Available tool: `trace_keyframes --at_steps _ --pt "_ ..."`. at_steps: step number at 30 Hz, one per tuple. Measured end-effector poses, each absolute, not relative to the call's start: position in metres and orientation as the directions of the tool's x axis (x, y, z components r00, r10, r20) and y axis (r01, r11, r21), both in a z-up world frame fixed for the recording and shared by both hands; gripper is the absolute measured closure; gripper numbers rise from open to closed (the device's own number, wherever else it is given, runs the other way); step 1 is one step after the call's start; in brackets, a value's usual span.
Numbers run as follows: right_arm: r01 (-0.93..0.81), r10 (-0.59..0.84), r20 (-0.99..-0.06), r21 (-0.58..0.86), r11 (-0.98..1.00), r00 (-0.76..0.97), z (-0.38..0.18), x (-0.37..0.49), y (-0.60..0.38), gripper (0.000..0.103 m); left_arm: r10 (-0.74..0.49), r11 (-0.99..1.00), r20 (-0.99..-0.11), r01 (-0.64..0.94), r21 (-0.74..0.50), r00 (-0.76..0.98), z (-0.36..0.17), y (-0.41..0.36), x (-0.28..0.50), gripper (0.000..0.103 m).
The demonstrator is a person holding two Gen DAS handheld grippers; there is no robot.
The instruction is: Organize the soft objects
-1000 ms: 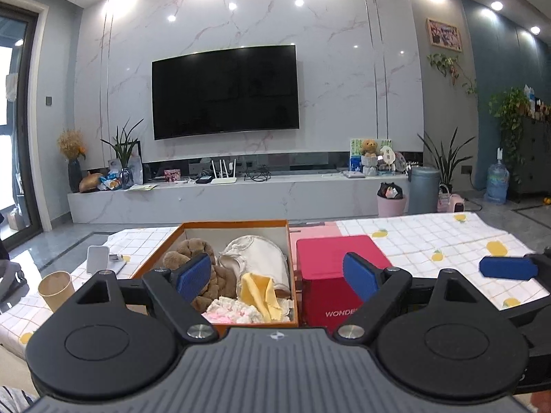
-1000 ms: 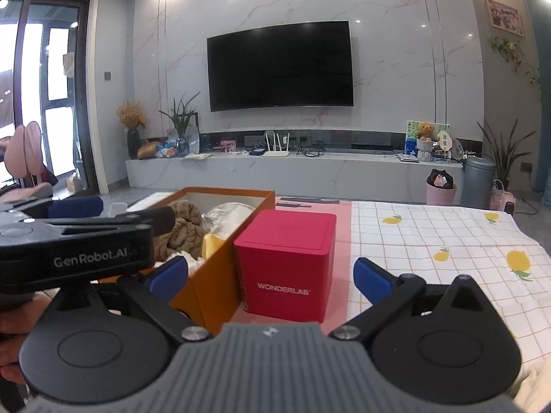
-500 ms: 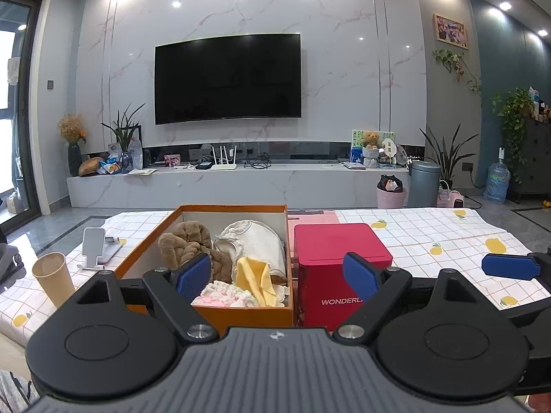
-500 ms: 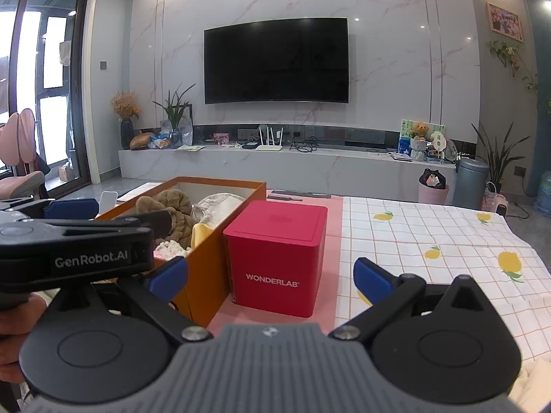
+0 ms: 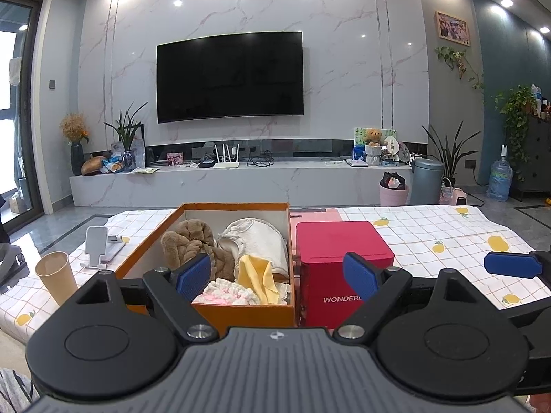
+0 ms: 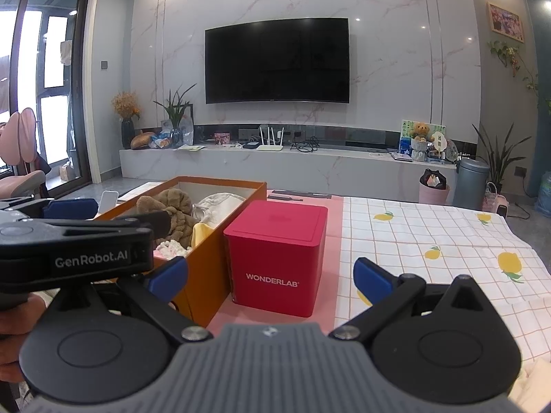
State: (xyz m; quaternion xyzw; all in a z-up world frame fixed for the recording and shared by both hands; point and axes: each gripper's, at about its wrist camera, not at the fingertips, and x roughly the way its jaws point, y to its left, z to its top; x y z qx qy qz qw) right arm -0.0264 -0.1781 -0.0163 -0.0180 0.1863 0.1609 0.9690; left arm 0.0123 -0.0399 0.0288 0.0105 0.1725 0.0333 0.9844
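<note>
Both tongs were held above the near edge of the worktop, which was covered by a checked cloth printed with lemons. The left tongs were spread wide, with nothing between the blue pads, and were aimed at the orange box. The right tongs were likewise spread wide and empty, and were pointed at the red WONDERLAB box.

The soft objects were seen lying inside the orange box: a brown plush item at the far left, a cream cloth at the far right, a yellow cloth draped in front of it, and a pink-and-white knitted piece at the near end. The red WONDERLAB box was stood just beside the right wall of the orange box, on a pink mat.

A paper cup and a white phone stand were seen on the worktop to the left of the orange box.
</note>
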Motion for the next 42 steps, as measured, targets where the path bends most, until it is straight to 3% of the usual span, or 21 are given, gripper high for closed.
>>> trace_keyframes --at_steps 42 --pt "-0.314 0.294 -0.387 0.012 0.949 0.874 -0.0175 -0.0239 -0.1763 0.003 0.082 0.997 -0.35 -0.074 0.035 0.933 0.0233 -0.0404 0.0138 0.002"
